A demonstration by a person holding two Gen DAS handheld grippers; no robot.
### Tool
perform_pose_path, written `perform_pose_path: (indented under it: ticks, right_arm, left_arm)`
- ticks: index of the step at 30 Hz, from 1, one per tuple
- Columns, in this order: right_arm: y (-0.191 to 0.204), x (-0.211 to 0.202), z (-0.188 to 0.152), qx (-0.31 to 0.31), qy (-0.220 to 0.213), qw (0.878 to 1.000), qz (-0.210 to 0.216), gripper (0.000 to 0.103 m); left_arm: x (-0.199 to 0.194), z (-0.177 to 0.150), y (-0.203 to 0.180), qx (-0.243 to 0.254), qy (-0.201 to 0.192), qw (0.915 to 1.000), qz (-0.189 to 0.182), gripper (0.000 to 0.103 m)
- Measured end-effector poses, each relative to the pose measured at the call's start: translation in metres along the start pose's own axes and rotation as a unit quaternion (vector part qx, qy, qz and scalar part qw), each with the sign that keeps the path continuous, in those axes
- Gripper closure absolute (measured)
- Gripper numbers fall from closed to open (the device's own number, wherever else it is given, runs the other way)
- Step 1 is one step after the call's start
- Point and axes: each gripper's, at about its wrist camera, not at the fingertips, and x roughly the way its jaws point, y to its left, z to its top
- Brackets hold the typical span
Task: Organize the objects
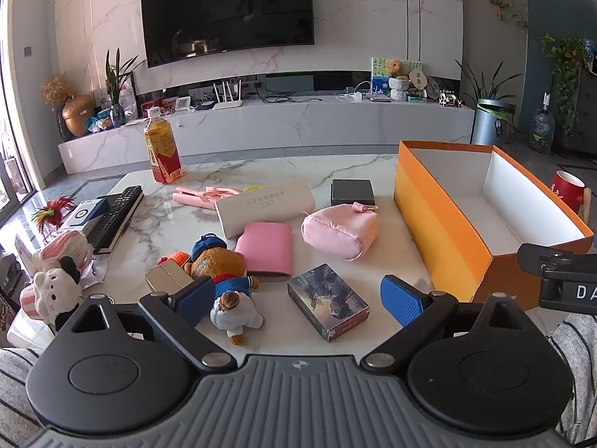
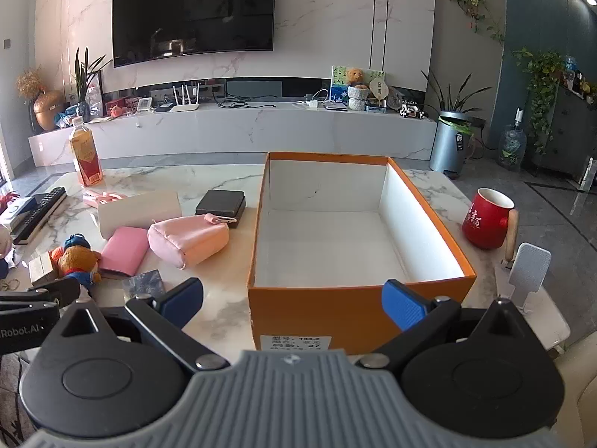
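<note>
Your left tongs (image 1: 298, 300) are spread wide with nothing between the blue pads; they hang low over the near edge of the white marble worktop (image 1: 395, 183). Just ahead of them lies a small picture-printed card box (image 1: 327, 301), flat on the marble. Beside the left pad a brown teddy bear in a blue cap and jacket (image 1: 224, 272) lies on its side, touching a little white-clothed plush figure (image 1: 236, 313) at its feet. Behind the bear rests a flat pink wallet (image 1: 265, 255), its far end against a long white rectangular case (image 1: 264, 205). To the right of the wallet sits a soft pink fabric pouch (image 1: 339, 229), and behind that a black square box (image 1: 352, 191). A yellow tea bottle with a red label (image 1: 162, 147) stands upright at the far left of the worktop.

Your right tongs (image 2: 291, 302) are also wide open and hold nothing. They sit at the near wall of the open orange cardboard box with a white interior (image 2: 298, 310), which fills the middle of the right wrist view; nothing shows inside it. A red ceramic mug (image 2: 487, 218) stands to the right of the box, apart from it.
</note>
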Motion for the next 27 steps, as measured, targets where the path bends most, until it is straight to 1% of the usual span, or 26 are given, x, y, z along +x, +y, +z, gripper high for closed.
perform_pose_path:
  ticks: [2, 5, 11, 18, 21, 27]
  right_arm:
    - [0.0031, 0.0016, -0.0009, -0.014, 0.000, 1.000, -0.006, 0.001]
    - [0.0017, 0.0026, -0.0029, -0.012, 0.001, 1.000, -0.003, 0.001]
    - [0.0024, 0.0057, -0.0037, -0.010, 0.001, 1.000, -0.009, 0.001]
    - [0.0046, 0.0072, -0.0050, -0.016, 0.001, 1.000, -0.019, 0.001]
    - [0.0041, 0.0073, -0.0049, -0.012, 0.001, 1.000, -0.020, 0.001]
    - [0.0030, 0.0091, -0.0054, -0.011, 0.004, 1.000, -0.017, 0.001]
  left_arm:
    - [0.0014, -0.0008, 0.0005, -0.001, 0.002, 1.0000, 0.001, 0.000]
    - [0.0023, -0.0010, 0.0016, -0.004, 0.002, 1.0000, 0.002, 0.000]
    - [0.0033, -0.0013, 0.0031, -0.009, 0.006, 0.9999, 0.008, 0.000]
    - [0.0050, -0.0011, 0.0055, -0.015, 0.012, 0.9998, 0.002, 0.000]
    - [0.0059, -0.0015, 0.0058, -0.017, 0.017, 0.9997, -0.005, 0.000]
    - [0.0063, -0.0018, 0.0047, -0.015, 0.016, 0.9997, -0.005, 0.000]
